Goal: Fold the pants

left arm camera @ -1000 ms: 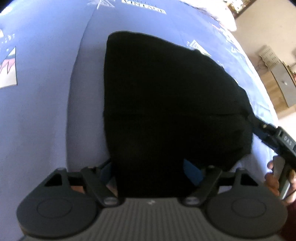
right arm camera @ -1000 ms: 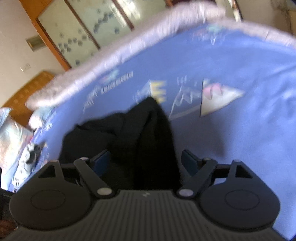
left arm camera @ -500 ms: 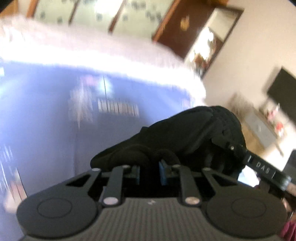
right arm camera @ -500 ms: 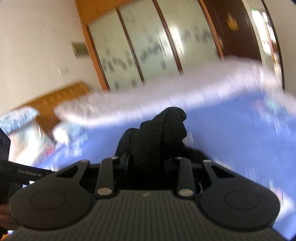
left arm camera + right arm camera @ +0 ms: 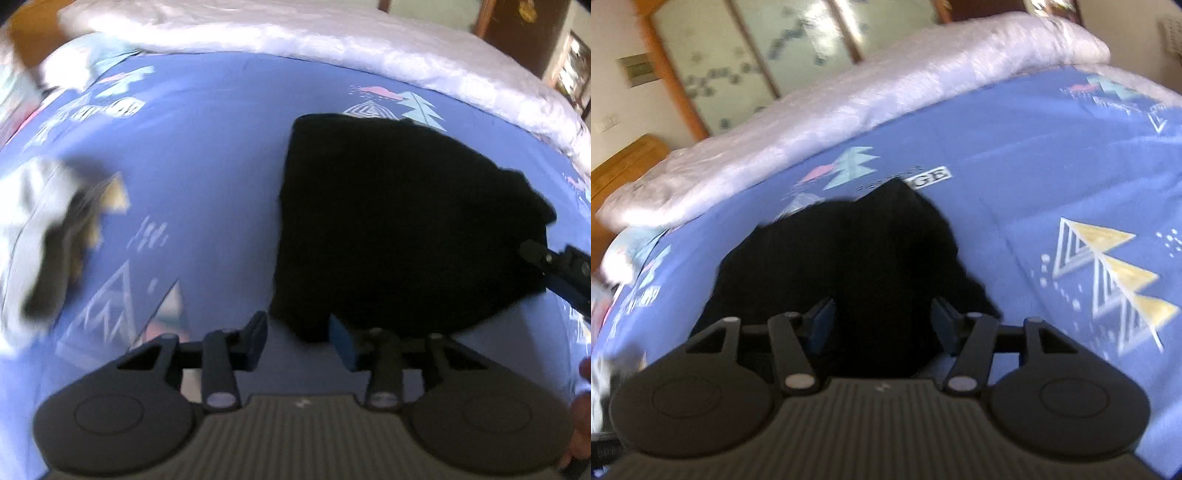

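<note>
- One pair of black pants point(image 5: 399, 225), soft matte bundle, roughly rectangular, lying on blue printed bedsheet point(image 5: 207, 173), approx 1 o'clock of left tool point(image 5: 298, 341).
- Left tool: jaws spread, gripping nothing.
- Right tool point(image 5: 881, 325): jaws spread w/ cloth between, not pinching.
- White quilted cover point(image 5: 849, 107) at 12.

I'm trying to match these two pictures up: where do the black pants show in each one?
Left wrist view: black pants lie right of centre, ahead of the open left tongs.
Right wrist view: pants lie centre, reaching between the open right tongs.
Shared landmark: the white quilt beyond the blue bedsheet.
</note>
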